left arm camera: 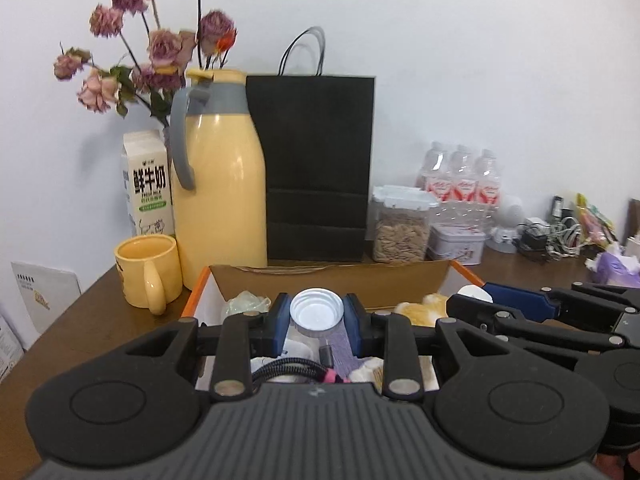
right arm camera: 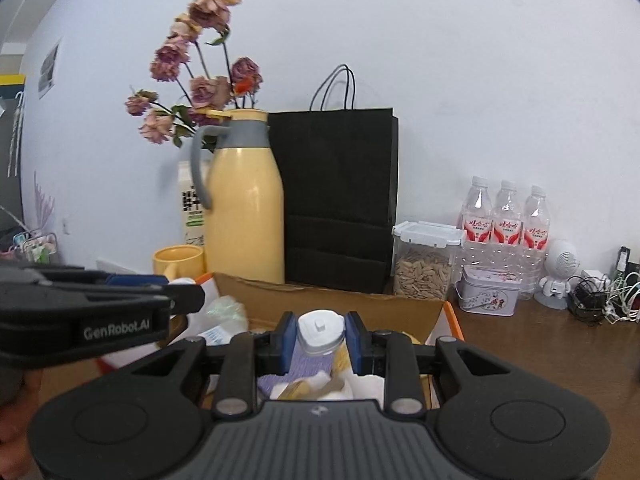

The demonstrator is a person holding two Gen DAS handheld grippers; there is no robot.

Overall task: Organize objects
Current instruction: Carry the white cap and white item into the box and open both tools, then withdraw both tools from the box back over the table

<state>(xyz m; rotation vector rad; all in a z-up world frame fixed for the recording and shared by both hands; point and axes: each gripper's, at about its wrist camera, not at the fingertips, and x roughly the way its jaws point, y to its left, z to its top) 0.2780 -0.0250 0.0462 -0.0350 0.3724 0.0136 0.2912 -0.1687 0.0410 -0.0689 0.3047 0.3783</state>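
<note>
Box (left arm camera: 332,276) sits on the table (left arm camera: 80,320) in front of you, open & full of odds, w/ the thermos (left arm camera: 220,184), mug (left arm camera: 146,276) & black bag (left arm camera: 316,168) right behind it. Your left gripper (left arm camera: 317,314) pinches a silver-white cap (left arm camera: 317,312) over the box, pads tight on both sides. Your right gripper (right arm camera: 321,334), just beside it, is clamped on a white-lidded jar (right arm camera: 321,332), also above the box.

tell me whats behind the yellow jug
Behind the yellow jug stand dried flowers and a milk carton. The jug covers whatever holds the flowers.
</note>
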